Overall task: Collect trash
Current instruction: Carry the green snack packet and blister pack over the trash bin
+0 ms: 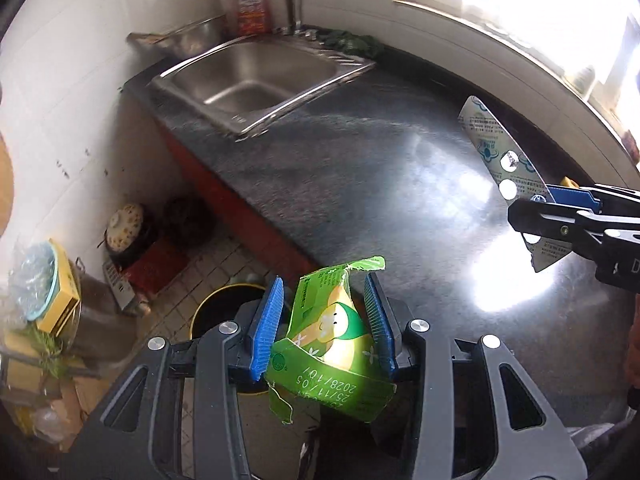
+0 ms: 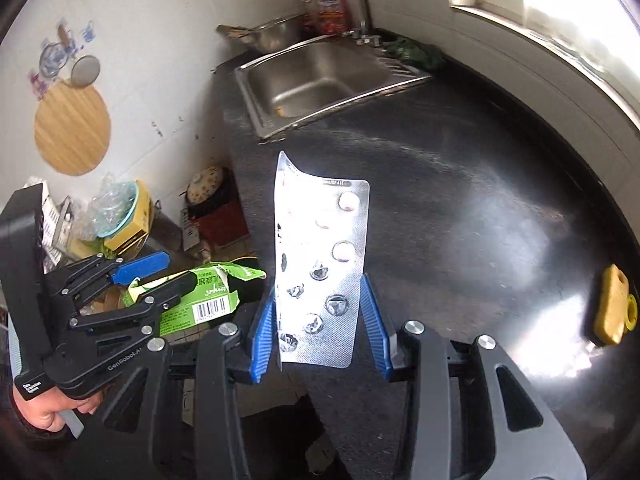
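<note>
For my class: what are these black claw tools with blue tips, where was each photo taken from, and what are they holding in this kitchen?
No robot here: a person holds two hand-operated grippers, each with a fisheye camera looking along its blue fingers. One picture comes from the left gripper, which clamps a torn green carton above a yellow-rimmed bin on the floor. The other comes from the right gripper, which pinches a silver pill blister pack. Below lies a dark countertop with a steel sink and a small yellow object.
</note>
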Demonstrator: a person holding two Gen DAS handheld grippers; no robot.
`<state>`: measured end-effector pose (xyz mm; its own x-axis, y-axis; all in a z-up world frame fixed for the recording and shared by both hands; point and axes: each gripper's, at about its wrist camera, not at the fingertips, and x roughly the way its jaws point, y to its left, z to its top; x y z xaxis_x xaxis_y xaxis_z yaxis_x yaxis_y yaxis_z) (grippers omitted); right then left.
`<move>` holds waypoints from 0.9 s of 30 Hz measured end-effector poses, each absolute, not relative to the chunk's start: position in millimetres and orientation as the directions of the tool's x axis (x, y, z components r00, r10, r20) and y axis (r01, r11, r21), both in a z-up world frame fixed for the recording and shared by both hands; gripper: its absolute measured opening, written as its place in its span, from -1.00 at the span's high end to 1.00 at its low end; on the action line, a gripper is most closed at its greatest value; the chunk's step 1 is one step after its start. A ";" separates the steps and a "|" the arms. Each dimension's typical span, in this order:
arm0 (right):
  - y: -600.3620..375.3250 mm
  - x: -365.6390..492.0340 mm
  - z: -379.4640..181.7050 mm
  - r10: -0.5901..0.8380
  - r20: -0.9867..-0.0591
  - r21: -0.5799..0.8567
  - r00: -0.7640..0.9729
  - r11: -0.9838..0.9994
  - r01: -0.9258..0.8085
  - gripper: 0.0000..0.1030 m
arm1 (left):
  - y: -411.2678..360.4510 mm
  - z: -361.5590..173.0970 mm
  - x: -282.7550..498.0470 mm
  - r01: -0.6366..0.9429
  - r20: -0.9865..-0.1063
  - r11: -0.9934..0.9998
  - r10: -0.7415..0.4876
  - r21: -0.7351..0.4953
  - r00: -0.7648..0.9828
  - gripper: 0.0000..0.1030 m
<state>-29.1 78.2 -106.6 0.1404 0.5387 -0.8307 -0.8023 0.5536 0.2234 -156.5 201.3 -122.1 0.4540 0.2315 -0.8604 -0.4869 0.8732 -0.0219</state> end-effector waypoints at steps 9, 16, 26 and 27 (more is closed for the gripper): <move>237.2 -95.3 -146.4 0.484 -0.867 0.288 -0.117 0.295 -0.911 0.21 | 293.3 -188.4 -231.4 -0.694 -0.898 0.715 0.245 -0.087 0.365 0.20; 300.6 -111.9 -206.3 0.355 -0.915 0.299 -0.191 0.282 -0.911 0.20 | 329.8 -250.2 -239.3 -0.725 -0.915 0.666 0.162 -0.174 0.369 0.19; 339.9 -115.0 -256.0 0.235 -0.953 0.257 -0.193 0.281 -0.925 0.18 | 356.9 -308.7 -240.9 -0.721 -0.925 0.647 0.065 -0.247 0.376 0.14; 342.5 -115.3 -256.4 0.233 -0.953 0.258 -0.195 0.281 -0.924 0.18 | 357.5 -309.9 -241.9 -0.721 -0.924 0.646 0.065 -0.250 0.378 0.07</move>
<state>-115.3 342.5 -256.4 -0.1946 0.2334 -0.9527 -0.9244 0.2813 0.2577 -241.9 357.5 -309.9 0.3778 0.0650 -0.9236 -0.7212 0.6462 -0.2496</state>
